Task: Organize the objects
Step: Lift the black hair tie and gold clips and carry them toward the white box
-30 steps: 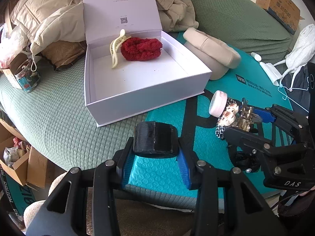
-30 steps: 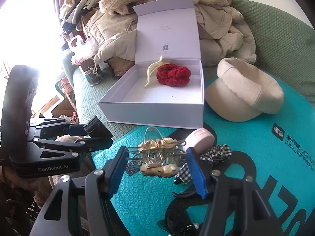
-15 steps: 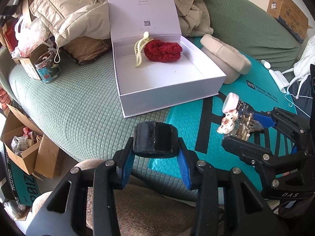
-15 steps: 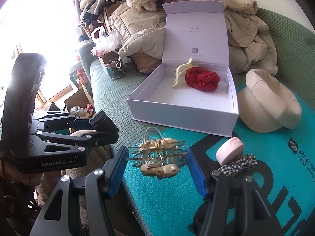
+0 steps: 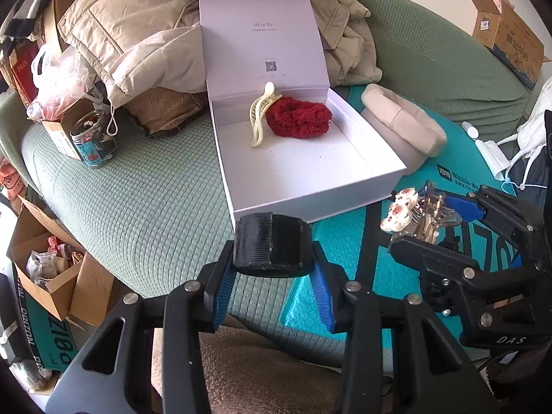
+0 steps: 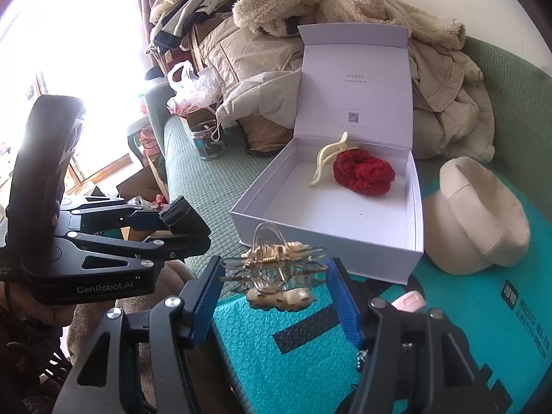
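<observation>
- The left gripper (image 5: 272,277) squeezes a black comb (image 5: 270,243); the right gripper (image 6: 274,284) squeezes a gold hair clip (image 6: 276,276).
- Both have lifted off the teal mat (image 6: 276,338) and come closer to the white box (image 6: 327,238).
- Dropping them in looks next.

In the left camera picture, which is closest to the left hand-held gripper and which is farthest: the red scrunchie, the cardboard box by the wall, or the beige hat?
From the left hand-held gripper:
1. Red scrunchie, straight ahead in the white box.
2. Beige hat, right of the box.
3. Cardboard box, far top right by the wall.
</observation>
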`<control>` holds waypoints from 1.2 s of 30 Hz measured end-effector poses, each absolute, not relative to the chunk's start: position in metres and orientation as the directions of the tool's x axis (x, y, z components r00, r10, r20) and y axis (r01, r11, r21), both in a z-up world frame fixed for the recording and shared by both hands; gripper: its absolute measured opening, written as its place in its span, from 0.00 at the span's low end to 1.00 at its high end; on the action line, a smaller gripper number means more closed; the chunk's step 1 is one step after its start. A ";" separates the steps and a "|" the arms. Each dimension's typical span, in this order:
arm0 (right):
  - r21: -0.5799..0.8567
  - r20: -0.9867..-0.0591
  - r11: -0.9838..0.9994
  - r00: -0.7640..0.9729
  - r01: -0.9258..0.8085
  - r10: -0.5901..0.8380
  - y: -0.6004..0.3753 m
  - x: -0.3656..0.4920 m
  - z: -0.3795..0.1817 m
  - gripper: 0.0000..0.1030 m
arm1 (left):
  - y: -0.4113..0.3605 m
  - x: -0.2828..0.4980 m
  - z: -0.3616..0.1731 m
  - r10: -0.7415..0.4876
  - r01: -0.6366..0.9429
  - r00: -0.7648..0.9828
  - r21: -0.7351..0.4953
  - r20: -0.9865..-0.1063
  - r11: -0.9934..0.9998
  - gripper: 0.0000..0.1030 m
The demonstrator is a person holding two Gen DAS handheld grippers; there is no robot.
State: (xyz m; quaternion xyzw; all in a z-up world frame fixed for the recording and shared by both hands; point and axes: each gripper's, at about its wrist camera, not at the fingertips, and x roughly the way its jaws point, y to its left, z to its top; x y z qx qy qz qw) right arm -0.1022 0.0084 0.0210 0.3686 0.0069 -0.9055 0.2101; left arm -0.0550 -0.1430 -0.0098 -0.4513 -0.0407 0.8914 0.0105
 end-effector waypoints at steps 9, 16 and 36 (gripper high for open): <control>0.138 -0.662 -0.909 -0.646 0.394 -0.380 0.011 -0.131 0.027 0.60 | -0.150 -0.089 -0.007 0.063 0.009 -0.583 -0.084 -0.810 -0.996 0.38; 0.135 -0.660 -0.909 -0.649 0.394 -0.379 0.017 -0.155 0.028 0.60 | -0.156 -0.119 -0.009 0.062 -0.006 -0.578 -0.072 -0.813 -0.997 0.38; 0.124 -0.688 -0.921 -0.636 0.370 -0.349 0.030 -0.230 0.012 0.60 | -0.156 -0.211 -0.029 0.087 -0.071 -0.554 -0.057 -0.828 -0.996 0.38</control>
